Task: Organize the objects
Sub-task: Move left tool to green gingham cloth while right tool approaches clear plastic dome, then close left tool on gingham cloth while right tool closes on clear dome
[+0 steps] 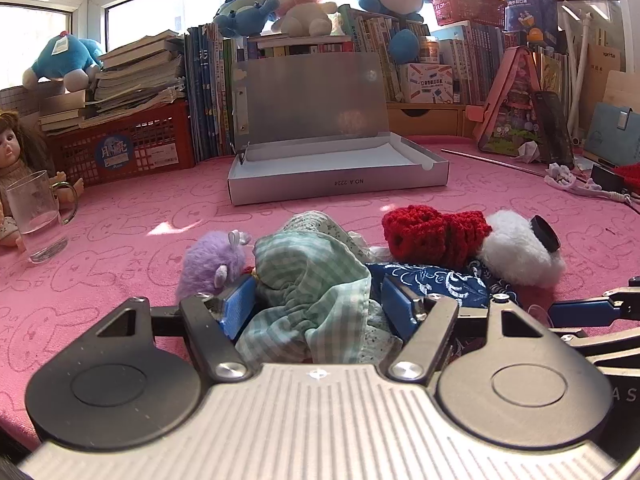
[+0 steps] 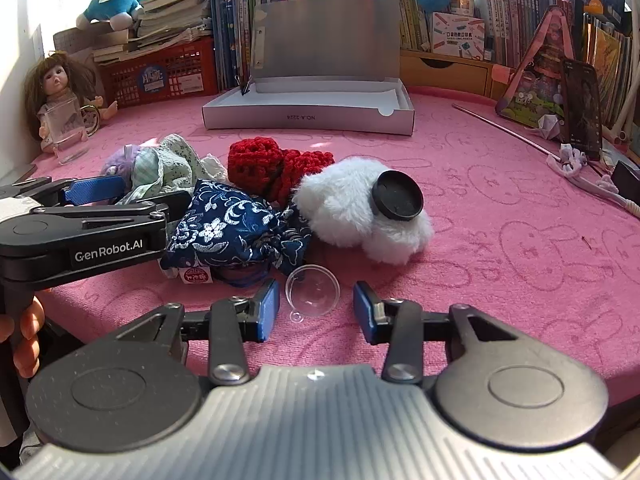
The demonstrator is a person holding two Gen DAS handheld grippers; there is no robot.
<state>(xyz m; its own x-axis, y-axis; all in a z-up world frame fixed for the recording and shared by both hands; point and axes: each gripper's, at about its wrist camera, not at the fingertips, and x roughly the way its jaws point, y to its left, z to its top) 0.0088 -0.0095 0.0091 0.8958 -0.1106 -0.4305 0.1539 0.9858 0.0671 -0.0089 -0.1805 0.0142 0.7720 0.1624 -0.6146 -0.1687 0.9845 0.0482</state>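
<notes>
My left gripper (image 1: 318,302) is shut on a green checked cloth (image 1: 316,272), which bunches up between its blue pads. Around the cloth lie a purple fluffy toy (image 1: 212,264), a red knitted piece (image 1: 432,236), a dark blue patterned pouch (image 2: 232,232) and a white fluffy item (image 2: 352,208) with a black round cap (image 2: 397,195) on it. My right gripper (image 2: 316,312) stands open low over the pink cloth. A small clear plastic dome (image 2: 312,290) lies between its pads, touching neither. An open silver box (image 2: 308,118) sits empty behind the pile.
A glass mug (image 1: 36,216) and a doll (image 2: 52,92) stand at the left. A red basket (image 1: 132,144), books and plush toys line the back. A phone on a stand (image 2: 582,108) and a thin metal rod (image 2: 504,128) lie at the right.
</notes>
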